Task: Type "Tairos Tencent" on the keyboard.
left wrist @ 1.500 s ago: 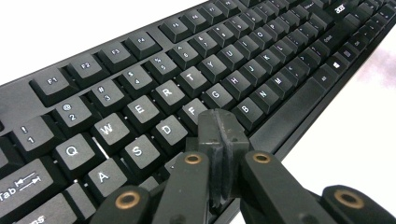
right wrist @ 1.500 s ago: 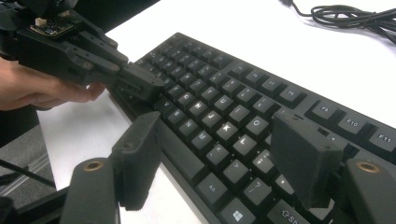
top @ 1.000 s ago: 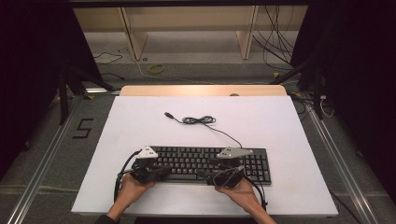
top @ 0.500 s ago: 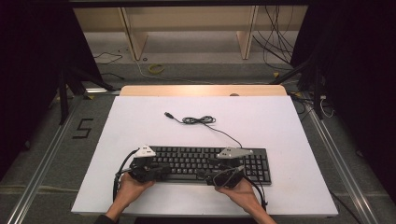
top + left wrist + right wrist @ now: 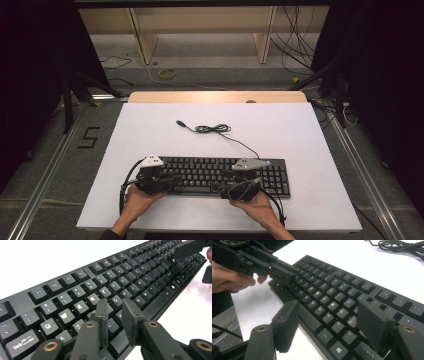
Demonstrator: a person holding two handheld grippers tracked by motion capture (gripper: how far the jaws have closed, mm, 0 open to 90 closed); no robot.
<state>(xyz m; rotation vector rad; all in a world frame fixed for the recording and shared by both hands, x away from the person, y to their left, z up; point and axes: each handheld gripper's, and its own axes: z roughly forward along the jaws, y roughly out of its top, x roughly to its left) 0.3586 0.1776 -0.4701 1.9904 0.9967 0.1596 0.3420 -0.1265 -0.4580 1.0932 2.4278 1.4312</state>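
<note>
White matte table top [image 5: 280, 135], rectangular, with a pale wood strip along its far edge; grey floor, metal rails and wooden shelving legs beyond.

Keyboard [image 5: 220, 175]: black plastic, full-size, long rectangle, lying flat near the table's near edge, parallel to it. Raised square keycaps with white legends; the left gripper view shows the Q, W, E, R row [image 5: 75, 307], the right gripper view the bottom row with Alt and Shift.

Cable [image 5: 215, 129]: thin black cord, loosely coiled near the table's middle, ending in a small plug.

Left gripper [image 5: 172, 178]: black jointed frame, brass-coloured pivots, grey three-cornered plate on top; held over the keyboard's left end. Its flat dark pads [image 5: 131, 315] stand a narrow gap apart above the keys, nothing between them. Compared with the earlier frame, the jaws have just been opening from closed; keyboard and cable lie unchanged.

Right gripper [image 5: 225, 186]: same build, at the keyboard's near edge right of centre. Jaws wide apart, straddling the front edge, one pad over the keys, one off the front edge; pads not pressing.
</note>
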